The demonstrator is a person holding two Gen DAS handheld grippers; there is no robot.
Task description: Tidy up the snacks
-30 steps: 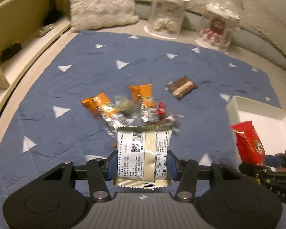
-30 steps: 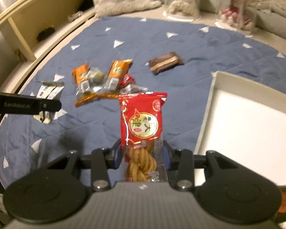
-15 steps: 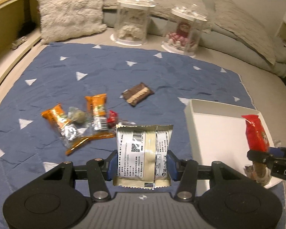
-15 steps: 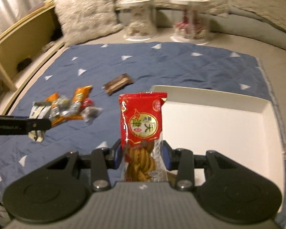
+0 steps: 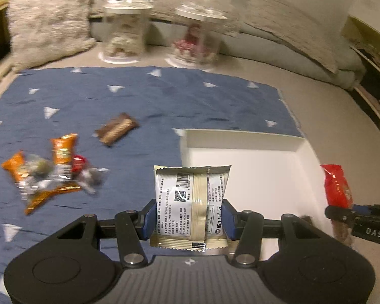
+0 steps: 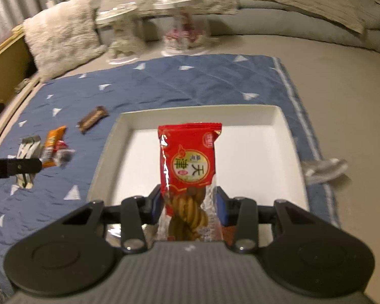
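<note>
My left gripper (image 5: 188, 219) is shut on a white snack packet (image 5: 191, 202) and holds it above the near left edge of the white tray (image 5: 243, 133). My right gripper (image 6: 188, 204) is shut on a red twist-snack packet (image 6: 188, 159) and holds it over the tray (image 6: 290, 131); it also shows in the left wrist view (image 5: 338, 190). A pile of orange and silver snacks (image 5: 50, 172) and a brown bar (image 5: 116, 129) lie on the blue mat (image 5: 139, 101) to the left of the tray.
Two clear jars (image 5: 125, 38) (image 5: 197, 40) and a fluffy pillow (image 5: 48, 25) stand beyond the mat. Grey cushions (image 5: 291, 27) line the back. A wooden shelf (image 6: 2, 65) is at the left. A crumpled wrapper (image 6: 324, 168) lies right of the tray.
Both grippers have moved right toward the tray with their packets. The right one is now over the tray's middle and the left one is at its near left edge.
</note>
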